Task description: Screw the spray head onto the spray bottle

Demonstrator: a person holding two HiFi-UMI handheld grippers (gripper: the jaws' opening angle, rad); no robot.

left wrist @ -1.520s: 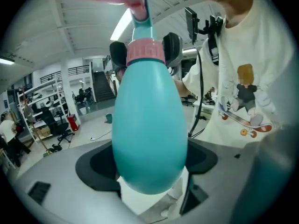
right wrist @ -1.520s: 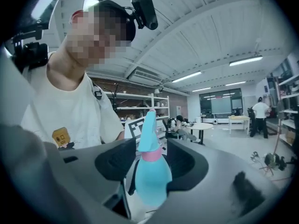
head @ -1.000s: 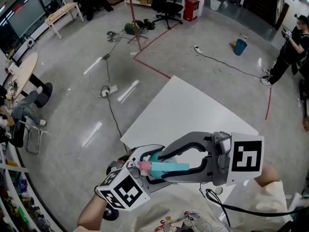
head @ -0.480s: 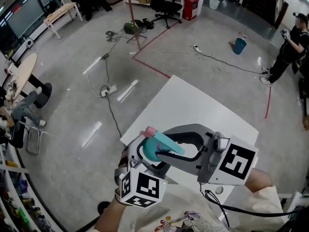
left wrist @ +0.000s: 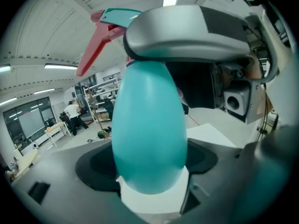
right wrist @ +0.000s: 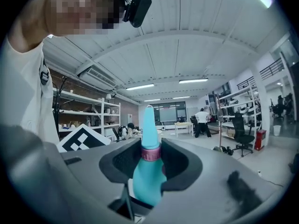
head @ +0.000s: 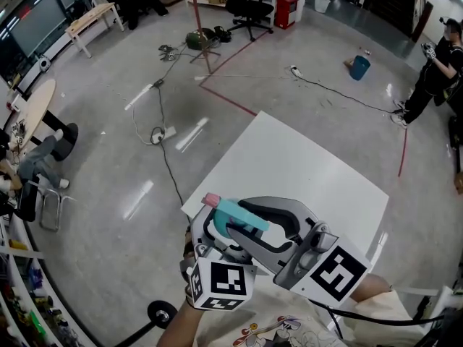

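Now the spray bottle (head: 239, 214) has tilted up-left.

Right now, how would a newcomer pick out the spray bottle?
Find the white table on the grey floor; at its near edge the person's two grippers meet. The left gripper holds the spray bottle by its egg-shaped body, and the right gripper, jaws just closed further, grips its neck. It is the only teal thing, with a pink trigger.

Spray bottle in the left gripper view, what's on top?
The spray head with its pink trigger sits above the teal spray bottle. The right hand-held gripper, its jaws having just closed further on that head, covers the neck, so the joint cannot be seen.
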